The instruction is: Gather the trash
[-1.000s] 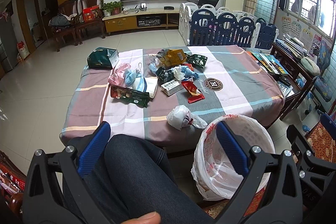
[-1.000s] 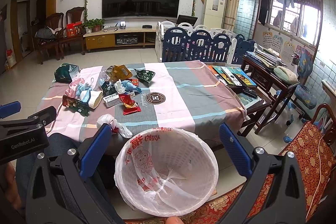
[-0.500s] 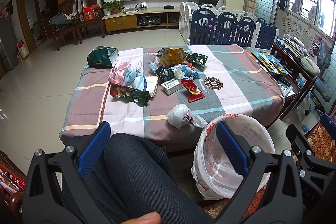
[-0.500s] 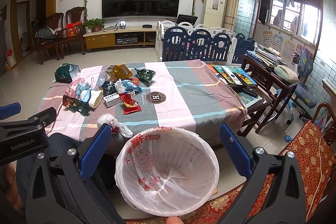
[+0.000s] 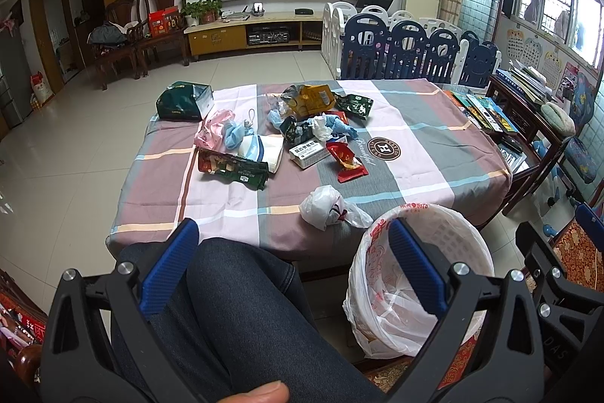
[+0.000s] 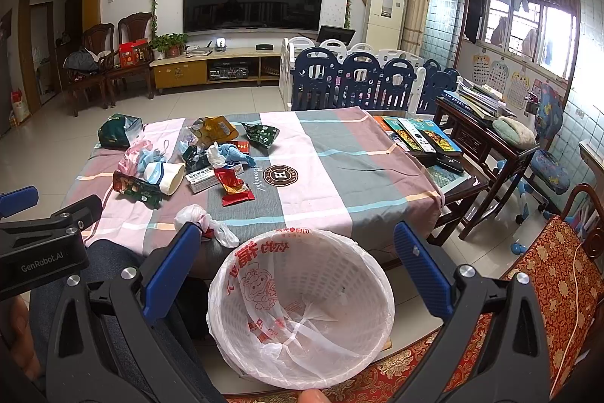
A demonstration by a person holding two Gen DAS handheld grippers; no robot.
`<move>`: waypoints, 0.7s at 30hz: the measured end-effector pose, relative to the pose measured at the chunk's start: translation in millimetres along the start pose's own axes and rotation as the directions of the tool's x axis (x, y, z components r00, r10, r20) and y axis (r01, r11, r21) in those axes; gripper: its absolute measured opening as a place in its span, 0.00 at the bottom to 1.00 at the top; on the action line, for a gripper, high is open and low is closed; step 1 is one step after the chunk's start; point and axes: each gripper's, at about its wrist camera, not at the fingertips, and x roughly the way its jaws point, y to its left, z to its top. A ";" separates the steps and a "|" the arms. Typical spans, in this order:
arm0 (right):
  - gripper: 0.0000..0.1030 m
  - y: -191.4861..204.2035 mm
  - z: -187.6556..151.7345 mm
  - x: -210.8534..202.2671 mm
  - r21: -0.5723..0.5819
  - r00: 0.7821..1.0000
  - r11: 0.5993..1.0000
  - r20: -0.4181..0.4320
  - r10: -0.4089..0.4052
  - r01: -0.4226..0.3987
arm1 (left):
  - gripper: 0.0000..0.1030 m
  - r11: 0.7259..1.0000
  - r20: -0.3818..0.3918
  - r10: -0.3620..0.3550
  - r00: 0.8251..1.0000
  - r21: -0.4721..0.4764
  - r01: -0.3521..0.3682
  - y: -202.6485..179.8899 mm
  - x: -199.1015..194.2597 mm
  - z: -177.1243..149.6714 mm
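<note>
Our fingers spread wide, empty — crumpled white bag (image 5: 327,206) ahead on tabletop (image 5: 415,153) edge, beside bin (image 6: 302,308), nearer right gripper (image 6: 298,274)

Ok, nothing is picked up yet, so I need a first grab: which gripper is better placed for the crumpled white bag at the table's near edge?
Probably the left gripper: the crumpled white bag lies just beyond its open fingers, slightly right. The right gripper, also open, hovers over the lined bin, with the bag off to its left.

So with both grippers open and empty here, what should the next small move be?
Probably reach the right gripper forward to the crumpled white plastic bag at the table's near edge: it is the closest trash, right beside the empty lined white basket.
</note>
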 end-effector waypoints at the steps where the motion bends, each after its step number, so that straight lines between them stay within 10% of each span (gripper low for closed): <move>1: 0.97 -0.2 0.1 -0.3 0.000 1.000 1.000 0.001 0.000 0.000 | 0.97 1.000 -0.002 0.000 1.000 0.000 0.000 -0.7 0.2 -1.0; 21: 0.97 -0.2 0.1 0.0 0.002 1.000 1.000 -0.001 -0.002 0.002 | 0.97 1.000 -0.015 -0.003 1.000 -0.004 0.003 -2.4 2.4 -14.0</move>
